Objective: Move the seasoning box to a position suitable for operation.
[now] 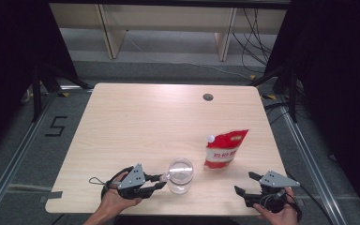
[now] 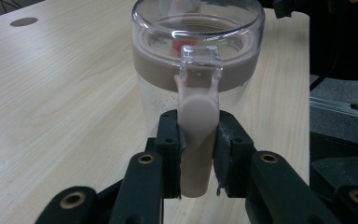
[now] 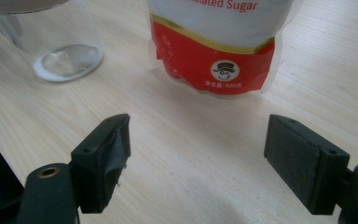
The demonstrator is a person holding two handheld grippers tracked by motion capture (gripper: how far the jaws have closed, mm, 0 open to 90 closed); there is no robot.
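Observation:
A clear glass jar (image 1: 181, 175) with a clear lid and a beige seal ring stands near the table's front edge. My left gripper (image 1: 158, 182) is shut on the jar's beige latch tab (image 2: 196, 140), its pads (image 2: 171, 154) pressing both sides of the tab. The jar (image 2: 196, 60) rises just beyond the jaws. A red and white sugar pouch (image 1: 224, 148) with a white cap stands to the right of the jar. My right gripper (image 1: 245, 183) rests open near the front right corner, with the pouch (image 3: 216, 46) and the jar's base (image 3: 63, 58) ahead of it.
The light wooden table (image 1: 136, 122) has a round cable hole (image 1: 208, 97) near its far edge. Black stands and cables flank the table on a grey floor. The person's hands come in at the bottom edge.

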